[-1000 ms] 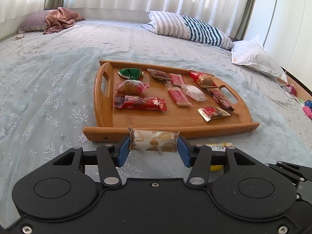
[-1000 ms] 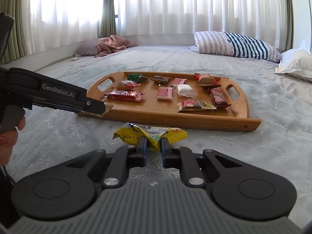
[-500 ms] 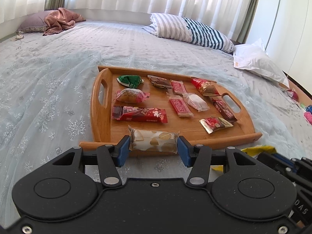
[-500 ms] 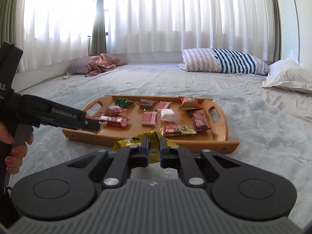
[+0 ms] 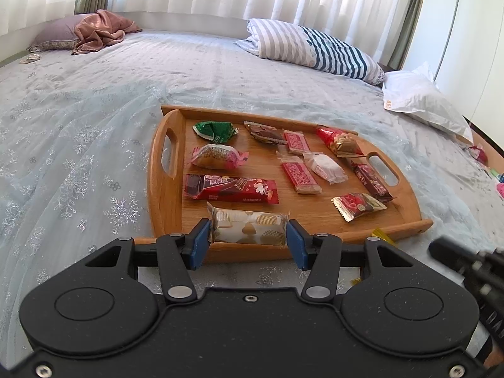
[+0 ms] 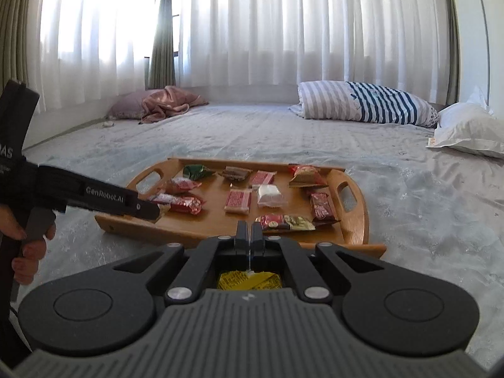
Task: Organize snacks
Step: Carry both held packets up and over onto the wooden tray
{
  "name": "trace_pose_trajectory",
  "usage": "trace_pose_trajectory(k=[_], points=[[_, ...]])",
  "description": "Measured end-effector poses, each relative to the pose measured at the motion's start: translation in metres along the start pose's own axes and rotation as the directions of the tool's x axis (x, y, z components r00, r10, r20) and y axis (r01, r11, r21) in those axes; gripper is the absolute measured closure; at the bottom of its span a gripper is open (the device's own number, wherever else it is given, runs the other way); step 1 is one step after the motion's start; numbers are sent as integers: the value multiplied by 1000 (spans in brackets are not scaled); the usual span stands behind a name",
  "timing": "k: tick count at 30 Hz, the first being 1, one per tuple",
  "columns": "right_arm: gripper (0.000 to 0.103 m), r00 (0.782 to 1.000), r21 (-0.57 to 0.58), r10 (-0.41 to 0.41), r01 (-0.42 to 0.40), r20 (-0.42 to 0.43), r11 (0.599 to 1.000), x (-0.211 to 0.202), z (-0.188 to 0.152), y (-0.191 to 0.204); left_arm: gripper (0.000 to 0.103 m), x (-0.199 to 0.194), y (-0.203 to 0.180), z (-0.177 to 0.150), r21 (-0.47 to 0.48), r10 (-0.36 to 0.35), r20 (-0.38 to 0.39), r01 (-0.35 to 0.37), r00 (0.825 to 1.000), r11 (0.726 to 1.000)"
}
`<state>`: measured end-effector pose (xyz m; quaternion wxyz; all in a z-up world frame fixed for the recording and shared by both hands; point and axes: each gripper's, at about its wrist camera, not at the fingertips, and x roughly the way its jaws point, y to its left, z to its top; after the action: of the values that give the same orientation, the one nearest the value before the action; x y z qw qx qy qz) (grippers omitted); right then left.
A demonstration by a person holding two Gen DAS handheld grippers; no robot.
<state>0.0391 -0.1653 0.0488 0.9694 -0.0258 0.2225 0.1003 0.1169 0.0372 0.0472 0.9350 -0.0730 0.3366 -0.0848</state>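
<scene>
1. Your left gripper (image 5: 249, 239) is clamped end to end on the cream packet with gold hearts (image 5: 248, 226), and since a second ago it has carried that packet from in front of the wooden tray (image 5: 163, 189) to above the tray's near rail. The packet now sits just near of the long red bar (image 5: 231, 189), so it looks ready to be set down in the near left part of the tray.
2. Your right gripper (image 6: 251, 236) is pinched tight on a thin edge of the yellow packet (image 6: 249, 280). A second ago that packet lay on the bedspread (image 6: 425, 208) ahead of the fingers; now it hangs lifted beneath them. That means both remaining loose snacks are off the bed and headed for the tray.
3. The tray already holds ten wrapped snacks in loose rows; free wood shows near the middle of the near edge.
4. Hard to make out: most of the yellow packet is hidden behind the right gripper's body, so you cannot judge how securely the wrapper is caught.
5. In the left view the right gripper is only a dark blur at the right edge, with a sliver of yellow beside the tray's near right corner.
</scene>
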Motion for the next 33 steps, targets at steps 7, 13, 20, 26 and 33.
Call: trace_pose_trajectory(k=[7,13,20,26,33], points=[[31,992,-34,49,-54,-114,998,25,-20,-8,53,4,0,-1,-3,-3,-6,3,1000,1000],[6,984,-67,58,-71,-170,995,50,-21,-9,53,11,0,1,-2,-1,-14,1,1000,1000],[43,979,-11,77,-80,-189,997,43,-17,-11,53,18,2,3,-2,11,-23,-11,1000,1000],[44,983,39,81,-76,-166,996,34,0,-18,53,27,5,7,-19,3,-37,-4,999,1000],[44,966,126,68,-37,-251,991,53,33,-39,53,46,8,18,-29,15,-57,-16,998,999]])
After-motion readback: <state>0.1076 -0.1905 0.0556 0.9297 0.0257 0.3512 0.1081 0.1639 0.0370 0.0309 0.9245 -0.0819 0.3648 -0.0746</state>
